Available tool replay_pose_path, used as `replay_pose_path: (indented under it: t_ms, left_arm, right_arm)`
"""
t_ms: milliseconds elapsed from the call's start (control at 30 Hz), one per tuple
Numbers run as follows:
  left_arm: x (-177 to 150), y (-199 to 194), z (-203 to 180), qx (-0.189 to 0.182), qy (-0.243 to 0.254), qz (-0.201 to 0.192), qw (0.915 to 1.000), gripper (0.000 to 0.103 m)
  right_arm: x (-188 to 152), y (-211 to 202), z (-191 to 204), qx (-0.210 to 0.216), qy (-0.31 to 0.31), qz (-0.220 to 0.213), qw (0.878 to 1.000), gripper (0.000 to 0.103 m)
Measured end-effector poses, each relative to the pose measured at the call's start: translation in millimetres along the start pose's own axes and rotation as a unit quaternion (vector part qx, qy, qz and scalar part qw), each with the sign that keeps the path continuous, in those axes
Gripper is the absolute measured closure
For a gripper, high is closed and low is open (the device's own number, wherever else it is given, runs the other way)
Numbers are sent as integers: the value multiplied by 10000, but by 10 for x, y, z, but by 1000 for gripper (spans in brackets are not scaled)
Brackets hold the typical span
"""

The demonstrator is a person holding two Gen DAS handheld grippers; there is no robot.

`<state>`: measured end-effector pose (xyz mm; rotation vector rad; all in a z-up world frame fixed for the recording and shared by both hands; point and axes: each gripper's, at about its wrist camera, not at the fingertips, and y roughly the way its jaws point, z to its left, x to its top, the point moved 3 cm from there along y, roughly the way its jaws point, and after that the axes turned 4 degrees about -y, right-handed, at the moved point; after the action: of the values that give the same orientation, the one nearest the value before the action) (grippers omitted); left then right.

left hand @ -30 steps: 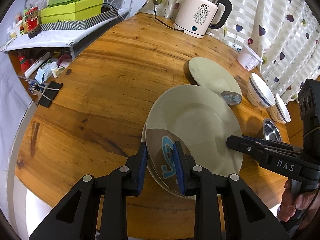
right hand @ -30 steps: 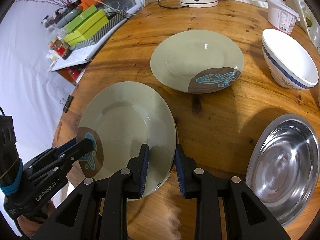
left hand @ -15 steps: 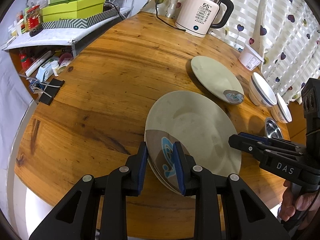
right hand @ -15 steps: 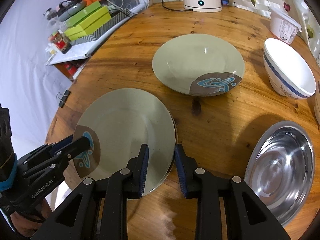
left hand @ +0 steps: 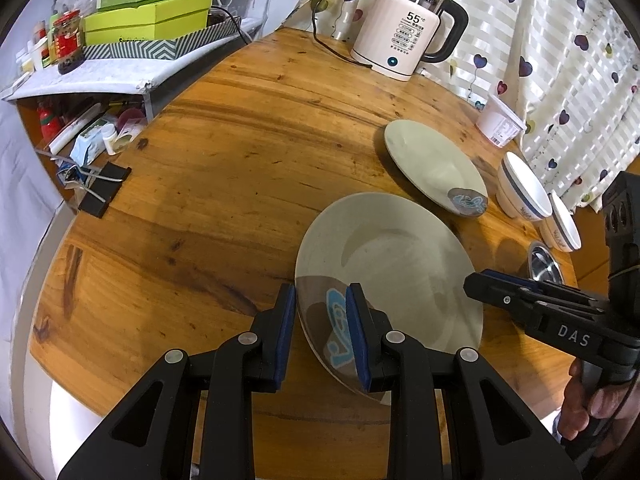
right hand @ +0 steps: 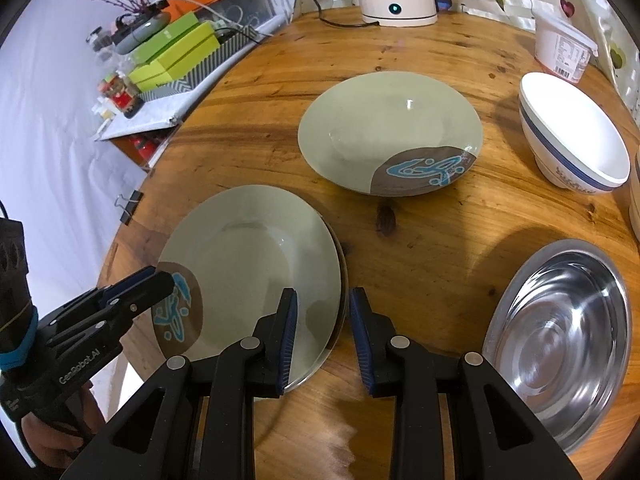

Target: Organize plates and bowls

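A stack of pale green plates [left hand: 396, 264] [right hand: 248, 264] with a brown-and-blue rim patch lies on the round wooden table [left hand: 224, 168]. My left gripper [left hand: 320, 330] straddles its near rim at the patch, jaws apart. My right gripper [right hand: 323, 338] straddles the opposite rim, jaws also apart and not pressing. A second green plate [left hand: 434, 166] [right hand: 390, 132] lies alone further back. A white bowl with a blue band [right hand: 574, 132] [left hand: 520, 190] stands to the right, another [left hand: 562, 226] beside it, and a steel bowl [right hand: 560, 336] [left hand: 546, 266] at the near right.
A white electric kettle [left hand: 404, 32] with its cord stands at the table's back edge. A white tub [right hand: 564, 46] sits at the back right by the curtain. A cluttered shelf with green boxes [left hand: 148, 20] is off the left edge. A black binder clip [left hand: 104, 188] lies at the left rim.
Both grippers have drawn back and up a little from the plate stack. The stack now lies flatter and further from the lone plate in view. Jaws have stayed about as wide.
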<state>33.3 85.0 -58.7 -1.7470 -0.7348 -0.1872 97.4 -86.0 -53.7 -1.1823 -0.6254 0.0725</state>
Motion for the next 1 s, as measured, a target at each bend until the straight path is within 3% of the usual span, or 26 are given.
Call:
replay_pose_path:
  t_ms: [467,900,1000]
  left_arm:
    - [-10,17,-18,-27,48,30,10000,73]
    - [92,-148,-87,-119,185,-201,9996,73]
    - [109,-174,-128,-166,250,-236,9993,68]
  right_arm:
    - [-4,1,21,70,-15,-24,10000,76]
    - [24,-245,-24,125,16,-345,9993,75]
    - [28,-306,-31,179,26,-445,9988,75]
